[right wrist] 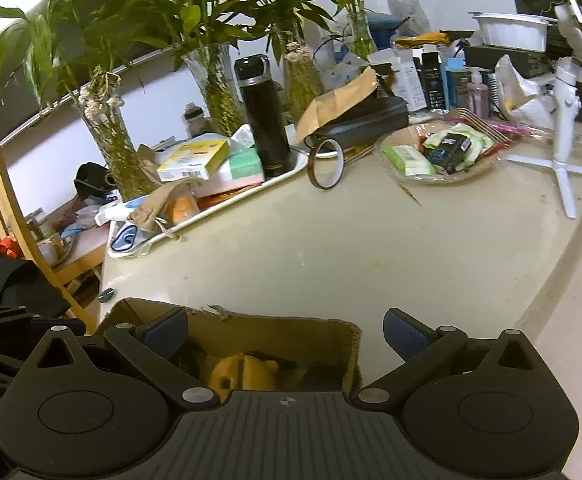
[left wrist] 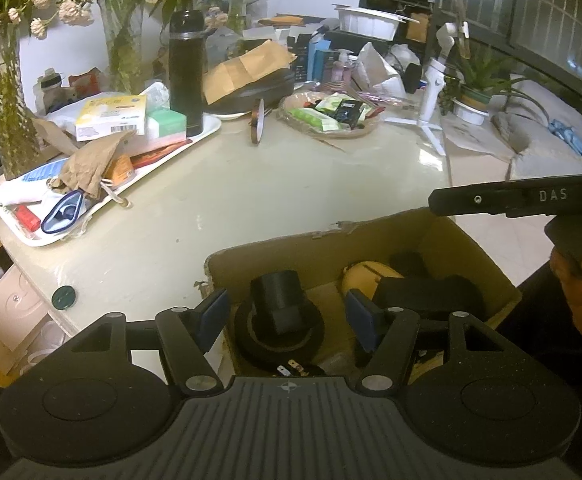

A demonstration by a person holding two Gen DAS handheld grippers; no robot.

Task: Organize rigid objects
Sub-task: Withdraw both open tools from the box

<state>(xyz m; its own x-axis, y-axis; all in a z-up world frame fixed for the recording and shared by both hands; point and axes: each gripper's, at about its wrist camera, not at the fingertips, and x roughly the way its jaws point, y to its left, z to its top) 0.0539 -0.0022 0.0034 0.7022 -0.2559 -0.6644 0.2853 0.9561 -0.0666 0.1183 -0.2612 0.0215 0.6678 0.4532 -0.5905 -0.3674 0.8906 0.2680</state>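
Box sits at near table edge, torn rim, holding black cylinder part and yellow piece. Your left gripper hangs part-open above cylinder, gripping nothing. Right gripper spread wide, empty. Risk: finger catches rim, drags box off edge. Tape roll upright, may roll away.

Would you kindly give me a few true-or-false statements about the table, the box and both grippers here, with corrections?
1. The cardboard box holds a yellow object. True.
2. The tape roll lies flat on the table. False: it stands on edge.
3. The right gripper grips a black flask. False: its jaws are wide open and empty; the flask stands on the white tray.
4. The left gripper hangs over the box. True.
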